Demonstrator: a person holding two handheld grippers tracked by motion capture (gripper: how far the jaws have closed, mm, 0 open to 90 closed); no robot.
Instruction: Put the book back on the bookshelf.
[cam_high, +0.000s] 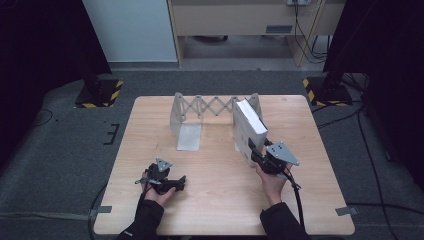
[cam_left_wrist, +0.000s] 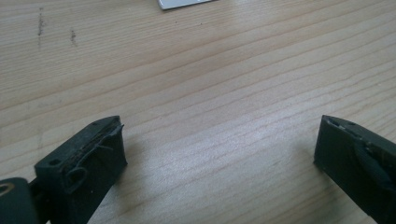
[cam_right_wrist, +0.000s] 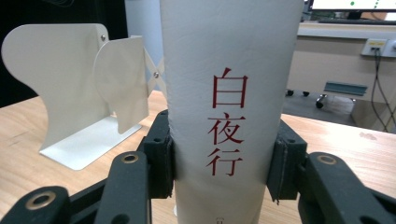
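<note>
high view, near edge of the desk (cam_high: 310, 210): two dark sleeves enter from below, each hand bearing a gripper.

left gripper (cam_high: 172, 185): lies low on the desk near the person's left, well apart from everything else. in the left gripper view its fingers (cam_left_wrist: 86, 161) stand wide apart with bare wood grain between them; nothing held, nothing touched.

right gripper (cam_high: 256, 156): raised at the person's right, a grey three-cornered plate on top, a cable trailing back past the sleeve. its fingers are clamped on the white book (cam_high: 248, 129). in the right gripper view the fingers (cam_right_wrist: 161, 154) press both sides of the book's spine (cam_right_wrist: 229, 93), which stands upright and carries red characters running downward.

white book: stands upright on the desk, right of centre, just beside the right end plate of the bookend rack; whether the two touch cannot be told.

bookend rack (cam_high: 215, 106): white metal, expandable, with a scissor lattice joining two upright end plates, set toward the far side of the desk; a flat foot (cam_high: 189, 136) extends toward the person from the left plate. the right gripper view shows its rounded plates (cam_right_wrist: 60, 65) behind and beside the book.

beyond the desk: grey carpet (cam_high: 60, 145), two stand bases with yellow-black striped edges (cam_high: 99, 93).
</note>
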